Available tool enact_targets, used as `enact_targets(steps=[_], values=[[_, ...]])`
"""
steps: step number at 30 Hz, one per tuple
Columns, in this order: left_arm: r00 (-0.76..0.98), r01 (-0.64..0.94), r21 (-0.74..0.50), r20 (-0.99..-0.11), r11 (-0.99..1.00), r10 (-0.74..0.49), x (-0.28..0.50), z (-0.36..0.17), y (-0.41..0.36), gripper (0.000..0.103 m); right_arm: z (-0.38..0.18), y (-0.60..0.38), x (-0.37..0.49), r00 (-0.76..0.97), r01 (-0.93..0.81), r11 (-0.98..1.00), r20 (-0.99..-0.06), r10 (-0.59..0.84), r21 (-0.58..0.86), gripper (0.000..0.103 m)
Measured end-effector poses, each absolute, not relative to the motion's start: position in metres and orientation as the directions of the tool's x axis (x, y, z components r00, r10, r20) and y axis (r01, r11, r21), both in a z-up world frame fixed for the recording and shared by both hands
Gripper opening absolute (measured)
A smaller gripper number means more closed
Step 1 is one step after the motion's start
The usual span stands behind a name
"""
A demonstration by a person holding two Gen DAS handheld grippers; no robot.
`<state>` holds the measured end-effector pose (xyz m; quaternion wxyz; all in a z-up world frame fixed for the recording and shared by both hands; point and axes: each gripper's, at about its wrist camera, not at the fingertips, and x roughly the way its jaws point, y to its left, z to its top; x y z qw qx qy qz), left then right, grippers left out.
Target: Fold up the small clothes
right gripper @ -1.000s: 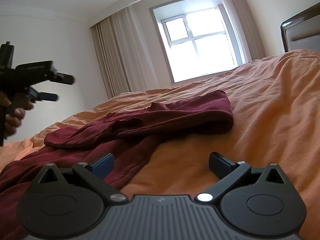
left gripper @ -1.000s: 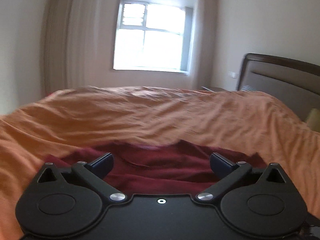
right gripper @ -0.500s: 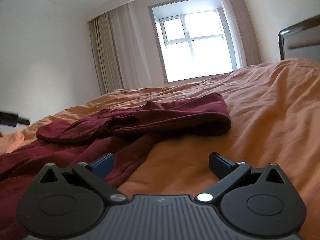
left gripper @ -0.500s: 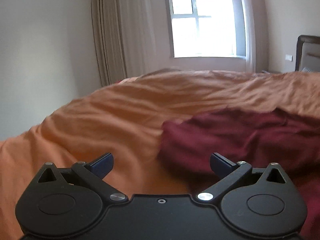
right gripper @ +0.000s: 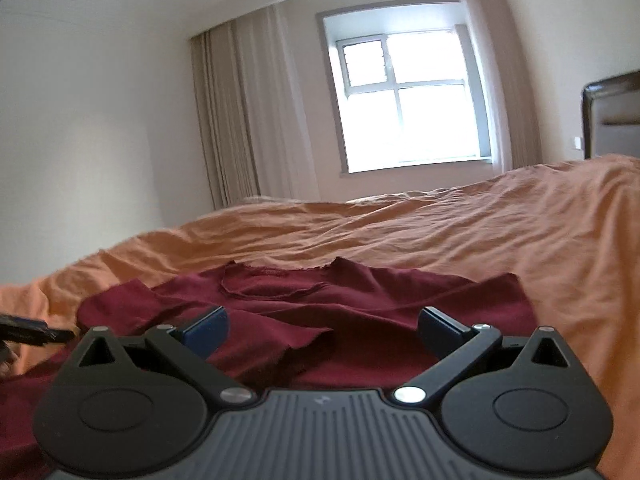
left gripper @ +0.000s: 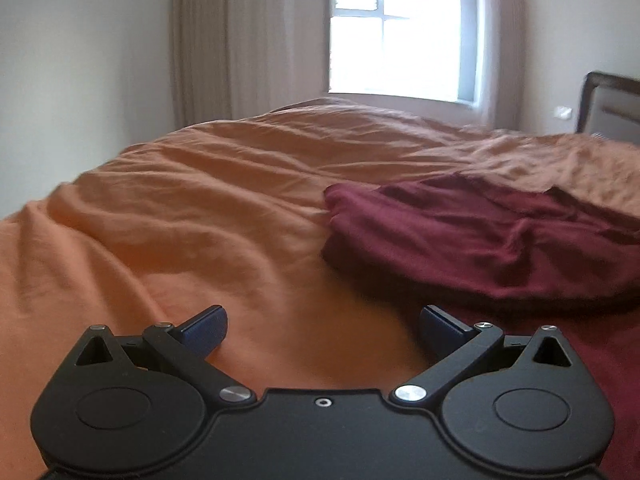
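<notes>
Right wrist view is showing the right gripper (right gripper: 322,330) hovering, jaws spread wide and empty, over a limp, light maroon shirt (right gripper: 360,300) lying rumpled on the bed (right gripper: 520,232), best pinched at a hem edge, while the left gripper (left gripper: 324,330), equally agape, is holding nothing.

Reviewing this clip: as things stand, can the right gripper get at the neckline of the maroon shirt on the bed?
Probably yes. The right gripper is open over the maroon shirt, and its neckline lies uncovered just ahead, nothing between.
</notes>
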<state>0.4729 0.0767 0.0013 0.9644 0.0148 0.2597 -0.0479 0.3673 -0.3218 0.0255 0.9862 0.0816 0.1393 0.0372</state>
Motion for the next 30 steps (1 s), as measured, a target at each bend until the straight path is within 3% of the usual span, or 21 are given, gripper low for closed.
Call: enact_targets(steps=[4, 8, 10, 15, 27, 30], values=[[0.856, 0.173, 0.008, -0.496, 0.985, -0.147, 0.479, 0.003, 0.070, 0.102, 0.013, -0.303, 0.401, 0.936, -0.077, 0.986, -0.330, 0.123, 0.151, 0.103], [0.849, 0.149, 0.112, -0.524, 0.982, -0.069, 0.489, -0.003, 0.056, 0.102, -0.015, -0.291, 0.427, 0.880, -0.005, 0.997, -0.472, 0.042, 0.080, 0.103], [0.841, 0.109, 0.149, -0.541, 0.983, -0.011, 0.494, -0.009, 0.052, 0.103, -0.025, -0.290, 0.422, 0.893, -0.005, 0.997, -0.449, 0.040, 0.080, 0.103], [0.860, 0.085, 0.136, -0.510, 0.987, -0.003, 0.492, -0.012, 0.057, 0.103, -0.029, -0.294, 0.415, 0.903, -0.010, 0.994, -0.426, 0.055, 0.109, 0.103], [0.940, 0.061, 0.215, -0.340, 0.975, 0.016, 0.499, 0.011, 0.031, 0.097, -0.031, -0.295, 0.416, 0.910, -0.009, 0.993, -0.411, 0.056, 0.114, 0.103], [0.925, 0.047, 0.219, -0.379, 0.975, 0.041, 0.508, 0.008, 0.031, 0.080, -0.030, -0.296, 0.415, 0.910, -0.011, 0.993, -0.410, 0.059, 0.118, 0.103]])
